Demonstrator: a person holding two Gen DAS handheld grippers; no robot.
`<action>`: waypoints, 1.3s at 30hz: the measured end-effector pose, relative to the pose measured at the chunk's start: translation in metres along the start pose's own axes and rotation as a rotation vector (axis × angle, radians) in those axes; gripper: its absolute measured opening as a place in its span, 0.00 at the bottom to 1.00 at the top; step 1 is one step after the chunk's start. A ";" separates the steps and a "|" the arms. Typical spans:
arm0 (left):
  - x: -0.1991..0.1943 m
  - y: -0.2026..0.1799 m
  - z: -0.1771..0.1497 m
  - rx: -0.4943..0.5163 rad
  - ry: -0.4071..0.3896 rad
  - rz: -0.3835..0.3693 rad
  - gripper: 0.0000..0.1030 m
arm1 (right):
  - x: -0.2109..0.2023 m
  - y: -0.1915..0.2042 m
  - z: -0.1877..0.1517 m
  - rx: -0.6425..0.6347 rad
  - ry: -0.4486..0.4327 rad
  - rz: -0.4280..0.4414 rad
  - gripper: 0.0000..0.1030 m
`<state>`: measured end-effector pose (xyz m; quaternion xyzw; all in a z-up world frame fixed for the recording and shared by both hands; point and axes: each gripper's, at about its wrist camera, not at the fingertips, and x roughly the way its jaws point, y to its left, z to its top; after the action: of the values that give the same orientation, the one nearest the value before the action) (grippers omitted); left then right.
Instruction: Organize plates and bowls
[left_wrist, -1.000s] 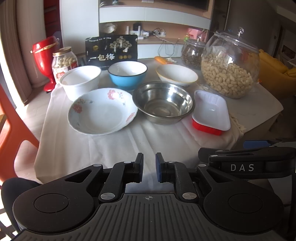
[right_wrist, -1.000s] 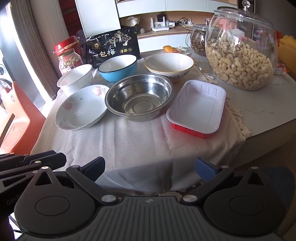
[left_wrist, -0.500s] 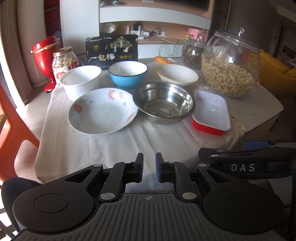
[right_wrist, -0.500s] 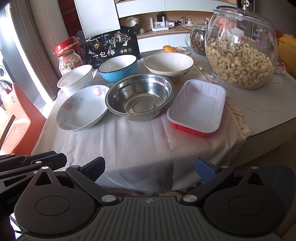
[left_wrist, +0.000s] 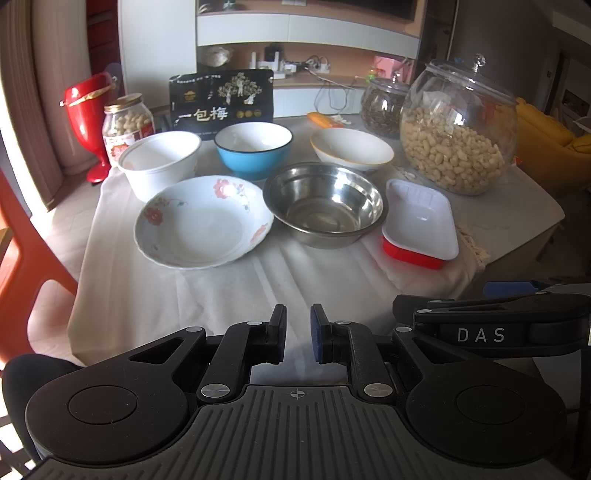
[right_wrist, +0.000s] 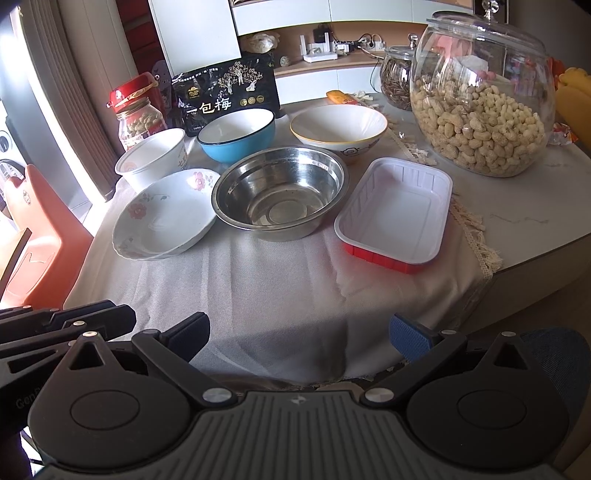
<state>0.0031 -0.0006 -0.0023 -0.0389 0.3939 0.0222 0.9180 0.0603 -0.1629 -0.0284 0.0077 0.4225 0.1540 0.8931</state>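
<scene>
On the white cloth stand a floral plate (left_wrist: 203, 221) (right_wrist: 164, 218), a steel bowl (left_wrist: 325, 203) (right_wrist: 279, 192), a red tray with white lining (left_wrist: 419, 221) (right_wrist: 395, 210), a white tub (left_wrist: 159, 162) (right_wrist: 151, 157), a blue bowl (left_wrist: 253, 147) (right_wrist: 236, 134) and a cream bowl (left_wrist: 351, 147) (right_wrist: 338, 129). My left gripper (left_wrist: 297, 334) is nearly shut and empty, held before the table's front edge. My right gripper (right_wrist: 299, 332) is wide open and empty, also at the front edge, to the right of the left one.
A large glass jar of peanuts (left_wrist: 456, 129) (right_wrist: 480, 96) stands at the right, a smaller seed jar (left_wrist: 382, 103) behind it. A black snack bag (left_wrist: 221, 101), a peanut jar (left_wrist: 125, 123) and a red container (left_wrist: 86, 110) line the back left. An orange chair (right_wrist: 33, 236) stands left.
</scene>
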 end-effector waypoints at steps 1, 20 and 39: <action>0.000 0.000 0.000 0.000 0.000 0.000 0.16 | 0.000 0.000 0.000 0.000 0.000 0.000 1.00; 0.000 -0.002 -0.001 0.001 0.002 0.001 0.16 | 0.002 0.000 -0.001 0.005 0.004 0.004 1.00; 0.020 0.001 0.011 -0.028 -0.041 -0.182 0.17 | 0.007 -0.029 0.014 0.009 -0.083 -0.002 1.00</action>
<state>0.0248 0.0017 -0.0089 -0.0869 0.3695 -0.0551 0.9235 0.0827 -0.1869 -0.0289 0.0178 0.3856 0.1507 0.9101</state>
